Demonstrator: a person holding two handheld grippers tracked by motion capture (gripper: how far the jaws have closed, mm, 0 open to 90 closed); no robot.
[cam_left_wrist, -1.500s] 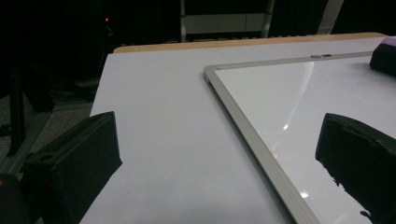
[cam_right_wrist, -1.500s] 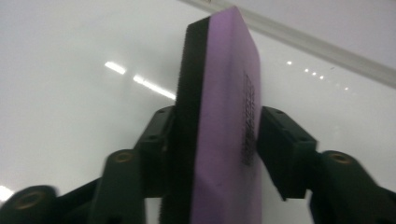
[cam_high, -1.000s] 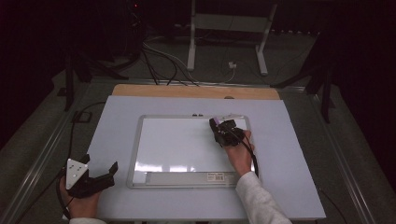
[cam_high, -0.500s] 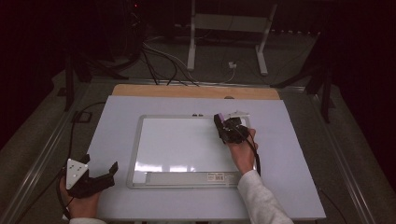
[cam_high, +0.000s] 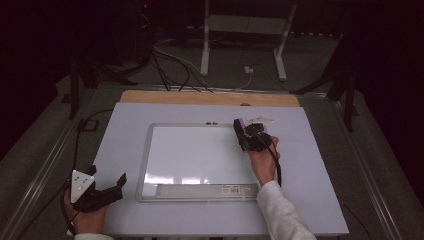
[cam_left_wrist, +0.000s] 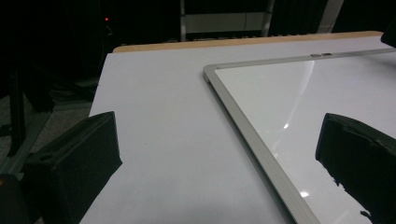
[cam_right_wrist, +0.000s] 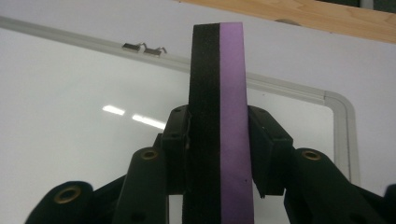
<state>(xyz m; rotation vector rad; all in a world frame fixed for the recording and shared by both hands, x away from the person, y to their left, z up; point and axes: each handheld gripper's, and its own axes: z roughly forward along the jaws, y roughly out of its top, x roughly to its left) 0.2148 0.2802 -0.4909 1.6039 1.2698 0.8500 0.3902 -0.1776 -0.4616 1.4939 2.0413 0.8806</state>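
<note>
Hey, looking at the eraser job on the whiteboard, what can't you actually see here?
- Eraser lower end: right gripper view, hidden between the right gripper jaws.
- Label on the whiteboard bottom tray: high view, print too small.
- Whiteboard's right side: left gripper view, cut by the frame edge and the left gripper.

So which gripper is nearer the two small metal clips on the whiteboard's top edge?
Right. The right gripper, shut on a purple-and-black eraser, is beside the clips; the left gripper sits off the whiteboard's opposite near corner.

Both grippers are black — the left gripper (cam_high: 107, 187) carries a grey three-cornered plate; the right gripper (cam_high: 243, 131) trails a dark cable behind it, beside a white sleeve (cam_high: 280, 212).
</note>
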